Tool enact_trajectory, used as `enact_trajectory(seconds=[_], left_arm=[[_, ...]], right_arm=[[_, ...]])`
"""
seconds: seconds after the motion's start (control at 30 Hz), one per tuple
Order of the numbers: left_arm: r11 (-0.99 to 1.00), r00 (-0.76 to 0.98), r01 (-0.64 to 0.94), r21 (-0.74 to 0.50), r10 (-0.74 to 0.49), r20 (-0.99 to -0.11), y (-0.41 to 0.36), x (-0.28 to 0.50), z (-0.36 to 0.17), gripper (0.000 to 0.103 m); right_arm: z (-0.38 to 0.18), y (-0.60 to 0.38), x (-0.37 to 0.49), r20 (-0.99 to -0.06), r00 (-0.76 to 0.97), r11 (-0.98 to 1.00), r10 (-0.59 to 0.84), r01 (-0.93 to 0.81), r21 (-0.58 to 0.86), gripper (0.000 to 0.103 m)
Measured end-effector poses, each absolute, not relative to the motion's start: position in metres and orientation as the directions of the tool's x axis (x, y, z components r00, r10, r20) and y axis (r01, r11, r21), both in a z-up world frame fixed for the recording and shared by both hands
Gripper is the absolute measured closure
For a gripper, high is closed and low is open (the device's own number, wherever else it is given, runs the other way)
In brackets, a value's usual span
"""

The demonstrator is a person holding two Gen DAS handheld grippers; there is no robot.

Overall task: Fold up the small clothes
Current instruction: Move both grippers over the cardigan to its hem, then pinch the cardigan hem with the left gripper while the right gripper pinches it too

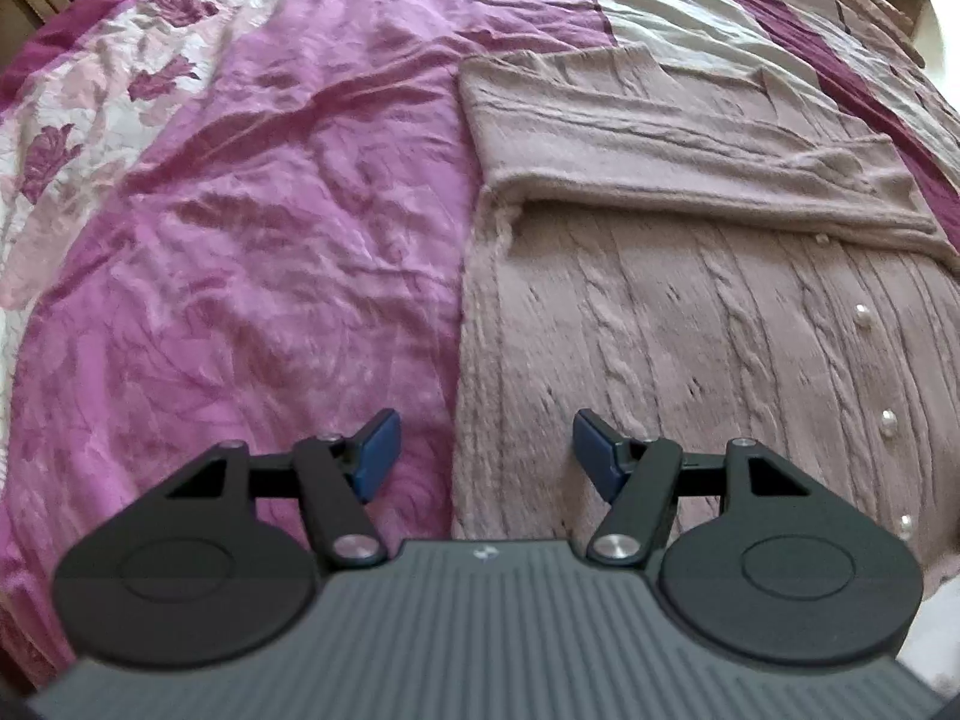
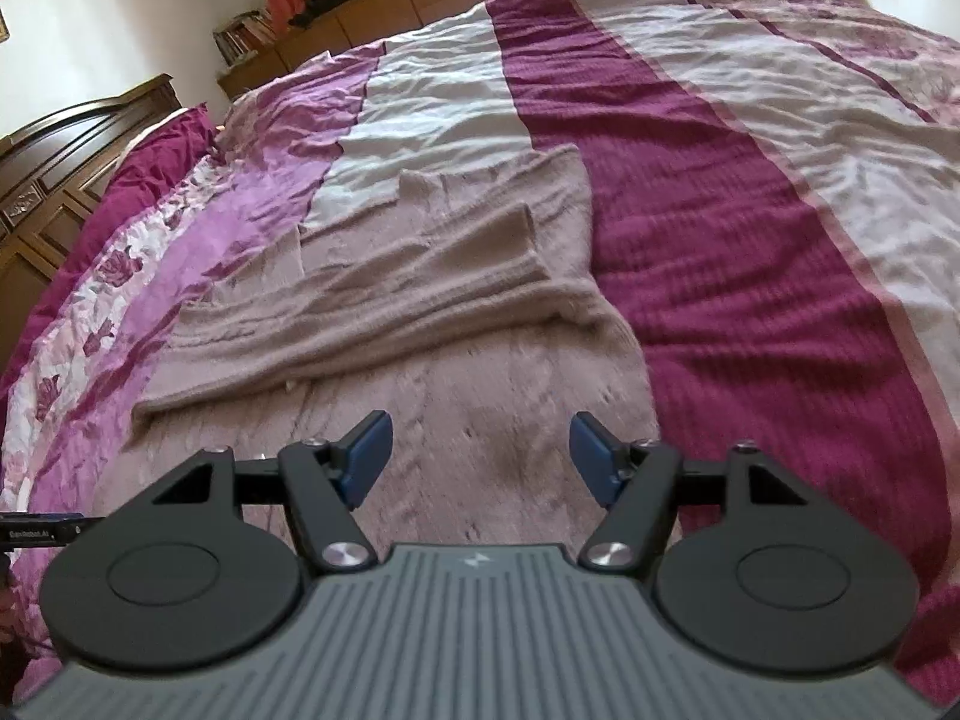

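Cable-knit cardigan (image 1: 690, 324) flat on satiny bedspread (image 1: 270, 210) — left gripper (image 1: 486, 450) spread, right gripper (image 2: 480, 456) spread, both empty

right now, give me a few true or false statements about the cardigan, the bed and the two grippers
1. The cardigan lies on the bedspread. True.
2. The left gripper is clamped on the cardigan. False: its jaws stand apart with nothing between them.
3. A sleeve is folded across the cardigan's body. True.
4. The cardigan has pearl buttons. True.
5. The right gripper holds the sleeve. False: its jaws are apart, nothing between the pads.
6. The bedspread is plain white. False: it has purple, maroon and pale stripes, with a floral band.
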State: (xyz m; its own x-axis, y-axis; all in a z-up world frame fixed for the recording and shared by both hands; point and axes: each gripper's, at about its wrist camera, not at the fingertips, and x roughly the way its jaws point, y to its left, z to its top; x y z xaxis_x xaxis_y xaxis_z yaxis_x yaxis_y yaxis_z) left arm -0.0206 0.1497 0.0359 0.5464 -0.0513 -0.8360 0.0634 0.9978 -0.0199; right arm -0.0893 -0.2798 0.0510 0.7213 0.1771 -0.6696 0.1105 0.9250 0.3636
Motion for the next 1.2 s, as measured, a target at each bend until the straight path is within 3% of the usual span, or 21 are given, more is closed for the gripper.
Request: enact_trajectory(seconds=[0.57, 0.83, 0.9, 1.0, 1.2], left_arm=[[0.994, 0.520, 0.078, -0.075, -0.105, -0.848, 0.151, -0.047, 0.030, 0.038], [0.997, 0.515, 0.075, -0.021, -0.057, -0.855, 0.147, -0.050, 0.029, 0.038], [0.996, 0.502, 0.079, -0.032, -0.067, -0.862, 0.147, -0.048, 0.026, 0.038], [0.993, 0.484, 0.081, -0.090, -0.118, -0.867, 0.146, -0.044, 0.021, 0.038], [0.987, 0.472, 0.114, -0.114, -0.155, -0.868, 0.136, -0.037, 0.018, 0.039]], right_arm=[[0.033, -0.294, -0.127, -0.757, 0.625, 0.927, 0.191, 0.137, 0.348, 0.030], [0.037, -0.288, -0.135, -0.789, 0.610, 0.958, 0.068, 0.182, 0.224, 0.030], [0.032, -0.291, -0.135, -0.799, 0.591, 0.954, 0.107, 0.166, 0.251, 0.030], [0.015, -0.297, -0.133, -0.786, 0.560, 0.906, 0.264, 0.135, 0.401, 0.030], [0.011, -0.285, -0.128, -0.770, 0.560, 0.910, 0.306, 0.067, 0.410, 0.029]])
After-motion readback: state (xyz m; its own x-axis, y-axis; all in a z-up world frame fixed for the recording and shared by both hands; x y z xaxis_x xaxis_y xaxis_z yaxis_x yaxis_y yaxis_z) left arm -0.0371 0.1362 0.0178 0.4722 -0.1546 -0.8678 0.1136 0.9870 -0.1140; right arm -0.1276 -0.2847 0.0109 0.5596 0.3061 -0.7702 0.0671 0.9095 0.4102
